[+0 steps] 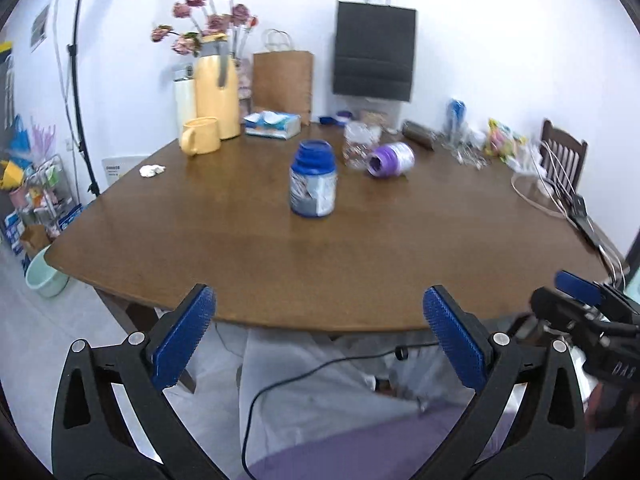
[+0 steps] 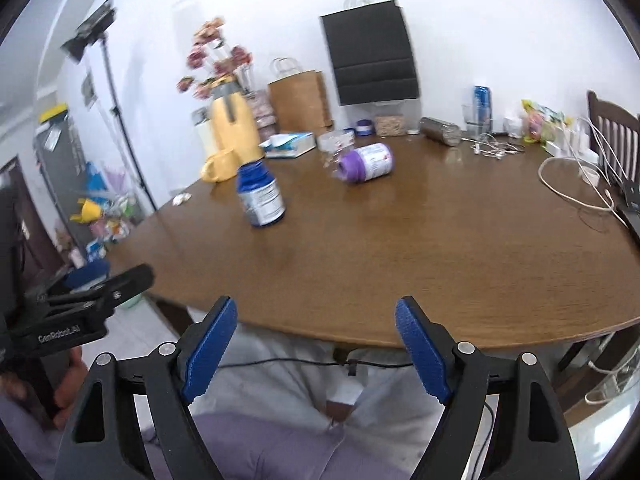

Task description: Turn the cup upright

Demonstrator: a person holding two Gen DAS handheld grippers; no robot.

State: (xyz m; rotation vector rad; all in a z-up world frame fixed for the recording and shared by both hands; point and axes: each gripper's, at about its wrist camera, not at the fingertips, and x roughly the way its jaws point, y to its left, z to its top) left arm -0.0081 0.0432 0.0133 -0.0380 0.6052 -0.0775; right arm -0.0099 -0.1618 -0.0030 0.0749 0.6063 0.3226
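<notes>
Both my tools, left point(image 1: 318, 344) and right point(image 2: 316, 350), gape wide and empty, short of the tabletop's point(image 1: 320, 264) near edge. The clear cup point(image 1: 360, 145) sits far back, touching a toppled purple bottle point(image 1: 391, 159).

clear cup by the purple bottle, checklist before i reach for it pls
1. Left gripper open and empty: ok.
2. Right gripper open and empty: ok.
3. Clear cup in view on the table: ok.
4. Which way the cup's mouth faces: cannot tell, blurred.
5. Room around the cup: not ok, the purple bottle lies close beside it.
6. Straight path from the left gripper: probably not ok, the blue bottle stands in front.
</notes>
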